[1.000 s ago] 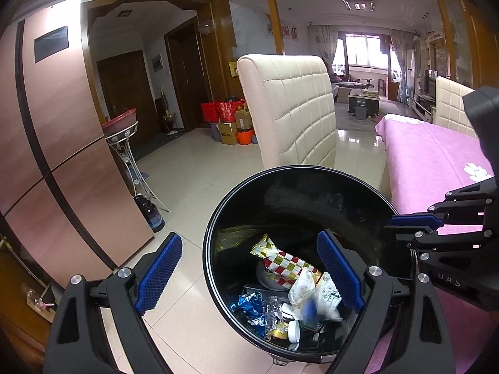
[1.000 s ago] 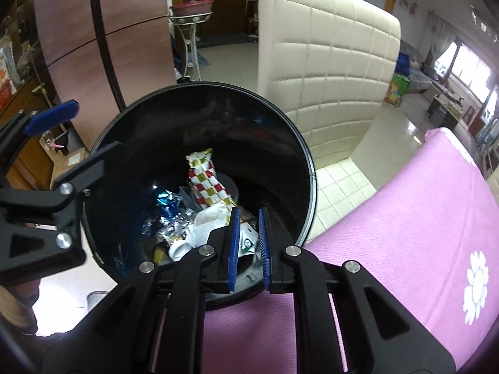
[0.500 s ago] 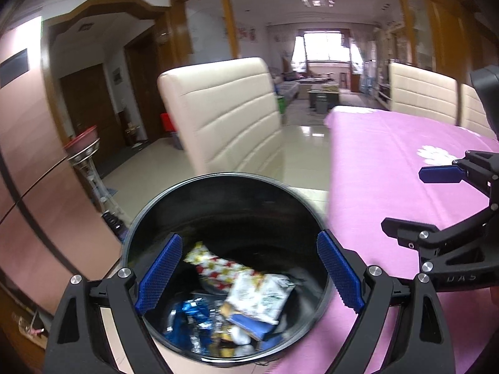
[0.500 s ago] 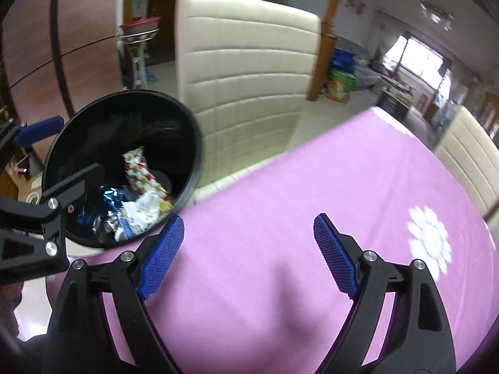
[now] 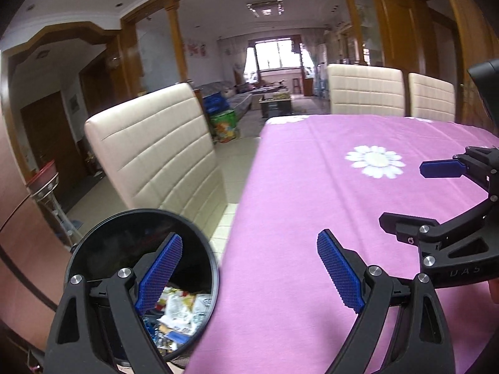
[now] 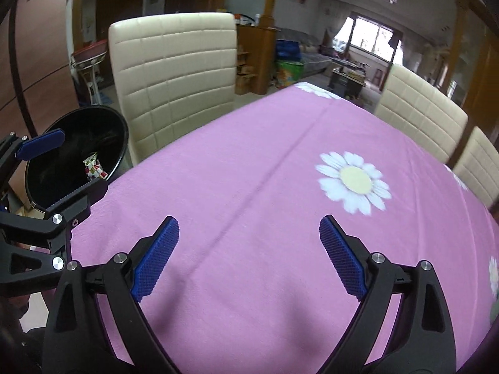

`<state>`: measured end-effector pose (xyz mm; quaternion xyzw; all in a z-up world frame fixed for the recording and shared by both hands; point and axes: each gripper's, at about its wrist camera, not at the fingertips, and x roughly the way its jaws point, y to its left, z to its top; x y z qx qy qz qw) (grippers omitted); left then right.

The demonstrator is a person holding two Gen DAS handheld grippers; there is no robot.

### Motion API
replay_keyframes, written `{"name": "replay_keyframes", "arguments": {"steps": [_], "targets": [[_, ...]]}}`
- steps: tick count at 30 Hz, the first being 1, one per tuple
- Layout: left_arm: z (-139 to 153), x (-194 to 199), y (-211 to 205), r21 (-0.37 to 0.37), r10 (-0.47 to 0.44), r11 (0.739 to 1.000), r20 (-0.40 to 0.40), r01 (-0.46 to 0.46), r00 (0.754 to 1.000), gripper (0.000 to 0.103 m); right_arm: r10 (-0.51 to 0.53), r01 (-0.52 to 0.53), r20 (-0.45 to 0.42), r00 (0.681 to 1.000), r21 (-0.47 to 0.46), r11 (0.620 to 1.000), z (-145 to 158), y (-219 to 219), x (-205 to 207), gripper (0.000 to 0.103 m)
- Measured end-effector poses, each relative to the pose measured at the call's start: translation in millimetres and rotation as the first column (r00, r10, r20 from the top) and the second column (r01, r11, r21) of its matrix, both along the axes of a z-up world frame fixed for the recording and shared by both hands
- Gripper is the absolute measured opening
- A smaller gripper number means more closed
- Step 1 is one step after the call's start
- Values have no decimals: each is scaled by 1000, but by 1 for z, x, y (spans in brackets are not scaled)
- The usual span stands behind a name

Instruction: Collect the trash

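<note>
A round black trash bin [image 5: 93, 249] stands on the floor at the table's left edge, with several wrappers [image 5: 181, 311] inside; it also shows in the right wrist view [image 6: 62, 162]. My left gripper [image 5: 249, 268] is open and empty, over the table's left edge and the bin rim. My right gripper [image 6: 246, 249] is open and empty above the pink tablecloth [image 6: 249, 171]. The right gripper also shows at the right of the left wrist view [image 5: 436, 205]. No loose trash shows on the cloth.
A cream padded chair [image 5: 156, 155] stands just behind the bin at the table's left side. Two more cream chairs [image 5: 365, 93] stand at the far side. The cloth has white daisy prints [image 6: 352, 180]. A brown cabinet wall [image 5: 18, 249] is at the far left.
Both grippers swung right, from over the bin to over the table. The right gripper opened after the first frame. The bin now sits at the left edge of both views.
</note>
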<state>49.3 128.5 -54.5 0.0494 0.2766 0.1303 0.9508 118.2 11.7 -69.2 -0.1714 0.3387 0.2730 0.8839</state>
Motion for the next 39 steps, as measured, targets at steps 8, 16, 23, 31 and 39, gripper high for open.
{"name": "replay_keyframes", "arguments": {"steps": [8,16,23,31,39], "targets": [[0,9,-23,-46,-65,997,-15,64,998,86,-113,114,-16,993,43,993,1,-46,1,99],[0,14,-44,-62,-121,991,-24,119,992,86,-179,178,1,984,67,982,4,-75,-3,99],[0,16,-51,-121,-119,986,-14,116,993,86,-291,289,33,956,57,956,9,-90,-12,99],[-1,11,-62,-162,-130,979,-9,127,992,86,-354,348,59,933,88,933,22,-104,-33,99],[5,3,-75,-136,-155,978,27,157,988,86,-434,423,106,895,113,899,32,-119,-46,99]]}}
